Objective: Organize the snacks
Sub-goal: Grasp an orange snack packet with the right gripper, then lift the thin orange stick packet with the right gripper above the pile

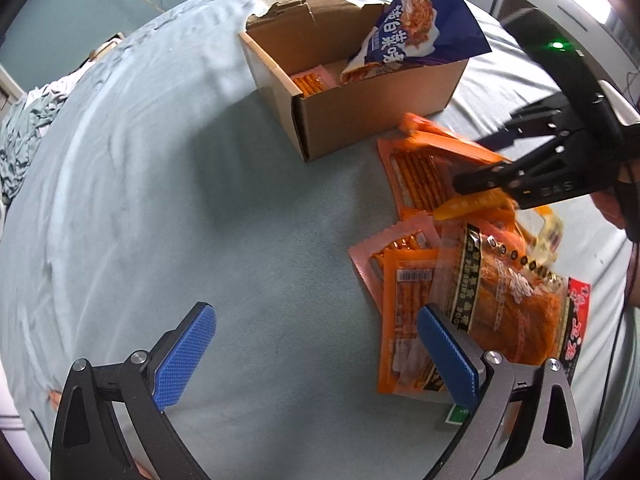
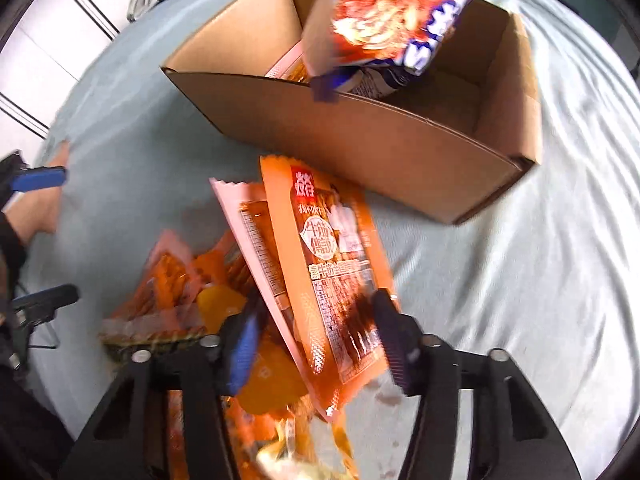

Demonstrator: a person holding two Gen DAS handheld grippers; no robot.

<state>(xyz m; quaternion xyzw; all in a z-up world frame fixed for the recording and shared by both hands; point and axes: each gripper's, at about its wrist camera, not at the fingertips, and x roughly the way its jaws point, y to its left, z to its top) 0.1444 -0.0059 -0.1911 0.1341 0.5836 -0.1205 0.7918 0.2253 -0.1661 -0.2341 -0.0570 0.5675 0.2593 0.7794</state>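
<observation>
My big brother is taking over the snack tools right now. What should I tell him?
Left tool: open, empty, hovering over the bedsheet beside the snack pile.
Right tool: fingers around two orange snack packets, apparently gripping them near the cardboard box.
Done: the blue bag and at least one orange packet are in the box.
Left: put the held packets in, then the rest of the pile.

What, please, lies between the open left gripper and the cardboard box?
Only bare blue-grey bedsheet lies between the left gripper and the cardboard box in the left wrist view; the snack packets sit off to the right.
</observation>
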